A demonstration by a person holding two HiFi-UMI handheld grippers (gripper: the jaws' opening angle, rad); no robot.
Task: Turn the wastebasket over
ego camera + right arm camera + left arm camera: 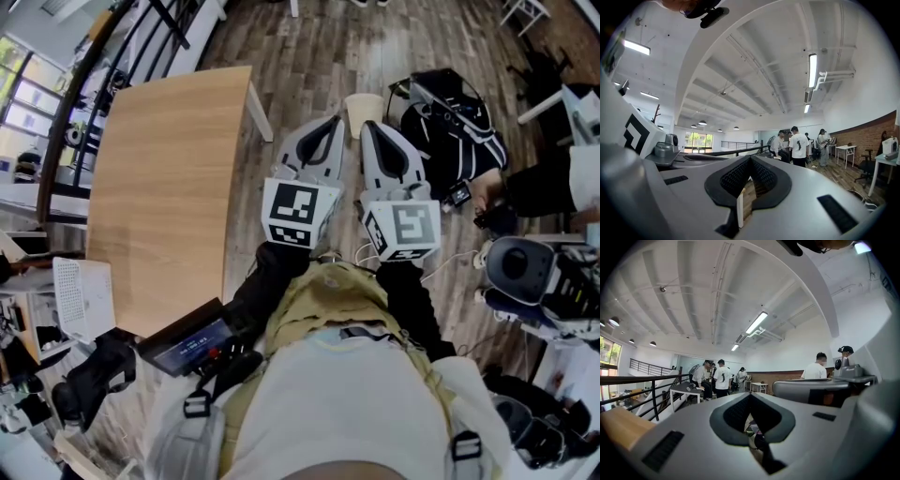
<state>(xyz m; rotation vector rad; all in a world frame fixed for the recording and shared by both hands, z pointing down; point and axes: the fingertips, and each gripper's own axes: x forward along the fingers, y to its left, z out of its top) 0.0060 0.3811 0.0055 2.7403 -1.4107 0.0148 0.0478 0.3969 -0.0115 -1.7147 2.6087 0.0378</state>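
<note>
Both tools are held level, side by side. The left gripper (330,124) has its jaws together on nothing, and the right gripper (371,127) likewise. Just beyond their tips the small cream wastebasket (364,108) stands on the plank floor (309,47), with a black bag (450,131) near its right. It looks light, thin-walled and smooth, likely to slide or flex. Recommended hold: opposite sides near the rim.

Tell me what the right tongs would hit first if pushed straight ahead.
Probably nothing near: the right tongs are held level, and their own view looks across open room. The wastebasket lies just ahead in the head view but stands lower, on the floor.
</note>
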